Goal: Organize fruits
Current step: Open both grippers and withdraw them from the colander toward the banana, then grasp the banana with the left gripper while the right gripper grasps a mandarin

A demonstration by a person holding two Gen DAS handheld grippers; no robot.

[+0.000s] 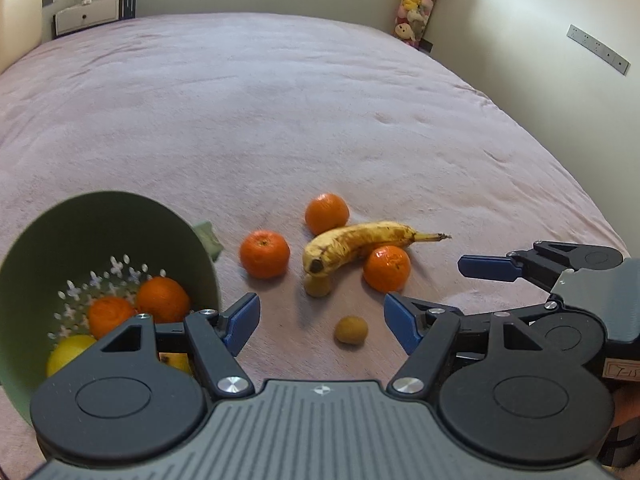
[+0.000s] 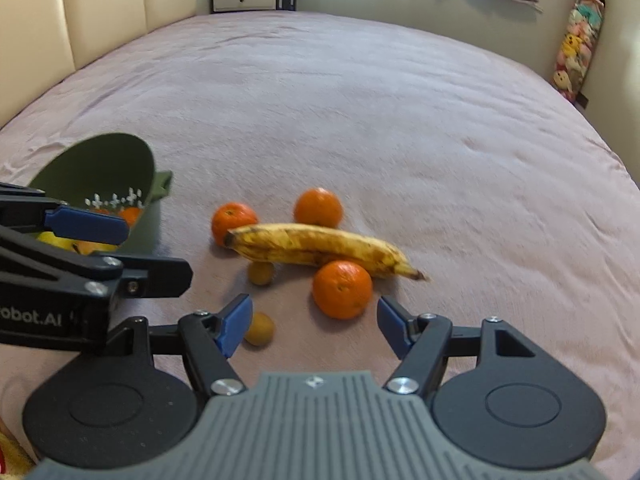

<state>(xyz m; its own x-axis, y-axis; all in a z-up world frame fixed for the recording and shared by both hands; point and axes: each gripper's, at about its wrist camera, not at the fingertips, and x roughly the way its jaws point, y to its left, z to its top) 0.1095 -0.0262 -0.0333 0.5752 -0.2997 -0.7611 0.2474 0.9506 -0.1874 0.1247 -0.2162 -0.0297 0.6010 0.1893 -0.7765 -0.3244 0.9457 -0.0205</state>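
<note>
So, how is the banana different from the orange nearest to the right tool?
The banana is long, curved and yellow with brown spots; the orange is round and plain orange. The banana lies across, partly hiding two other fruits; the orange hides only part of the banana. Both rest on the pink blanket, outside the green bowl.

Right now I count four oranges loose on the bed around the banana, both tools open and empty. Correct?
Not quite: three oranges lie loose around the banana, as the left wrist view shows. Both tools are open and empty.

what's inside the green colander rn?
The green colander holds two oranges and something yellow, maybe a lemon. The left gripper hides its near side, so more fruit there can't be ruled out.
</note>
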